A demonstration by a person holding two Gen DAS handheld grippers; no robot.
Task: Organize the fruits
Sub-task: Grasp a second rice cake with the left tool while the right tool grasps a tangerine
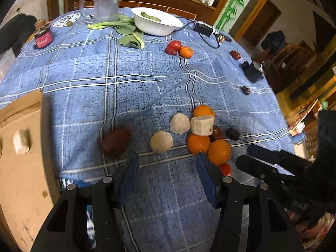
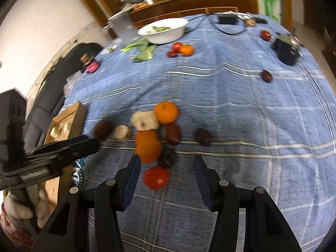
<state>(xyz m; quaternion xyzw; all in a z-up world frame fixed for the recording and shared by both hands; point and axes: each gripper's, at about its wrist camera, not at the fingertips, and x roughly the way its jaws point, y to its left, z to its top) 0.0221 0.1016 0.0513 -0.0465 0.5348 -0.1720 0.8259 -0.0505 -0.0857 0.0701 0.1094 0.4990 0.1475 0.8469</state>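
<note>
Your left gripper (image 1: 168, 159) pitched steeply down, fingers spread and empty, pale ball (image 1: 161, 142) at twelve o'clock, your right gripper (image 2: 166, 163) likewise angled, fingers apart, red tomato (image 2: 156, 178) lying loose between them.

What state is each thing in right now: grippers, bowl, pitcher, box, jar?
Left gripper: open, empty.
Right gripper: open, empty, above the tomato.
White bowl: upright, holds greens.
Clear pitcher: upright, looks empty.
Cardboard box: open.
Pink-labelled jar: lidded.
</note>
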